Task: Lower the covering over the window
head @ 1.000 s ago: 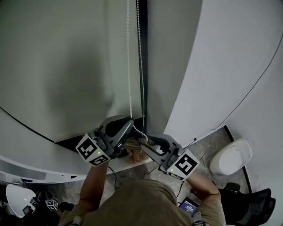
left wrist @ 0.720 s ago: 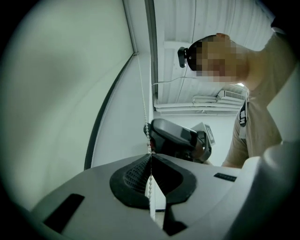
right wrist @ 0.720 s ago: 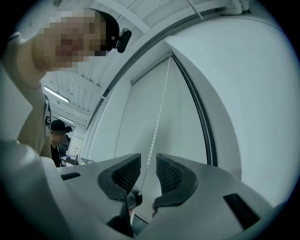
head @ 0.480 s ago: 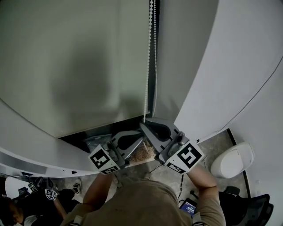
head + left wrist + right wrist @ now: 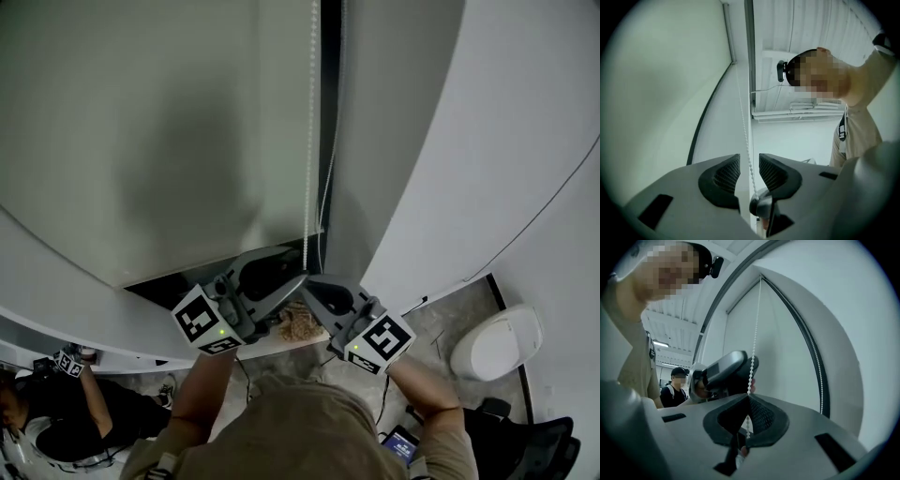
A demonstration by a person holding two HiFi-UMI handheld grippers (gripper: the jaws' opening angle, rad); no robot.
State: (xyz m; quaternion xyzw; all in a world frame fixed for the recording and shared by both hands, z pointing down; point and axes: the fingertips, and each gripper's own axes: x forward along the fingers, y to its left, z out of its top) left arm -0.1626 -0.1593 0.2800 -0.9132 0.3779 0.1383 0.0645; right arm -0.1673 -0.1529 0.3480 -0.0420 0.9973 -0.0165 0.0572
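bead chain (image 5: 309,141): top cut by upper edge, lower end hidden behind left tool (image 5: 292,274) and right tool (image 5: 311,284) | brown clump (image 5: 302,323): mostly covered, kind unclear | person (image 5: 66,427), lower left: cropped by edge | blind (image 5: 141,141): top out of frame

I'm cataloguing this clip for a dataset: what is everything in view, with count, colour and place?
grey-green fabric roller blind: one, grey-green, over the window, left.
white bead chain: one, white, hanging by the blind's right edge.
black window frame strip: one, black, right of the blind.
white rounded object: one, white, floor, lower right.
brown straw-like bundle: one, brown, beneath the claws.
bystander in dark clothes: one, lower left.
left claw: one, grey, jaws just been opening, chain loose between them.
right claw: one, grey, shut on the chain.
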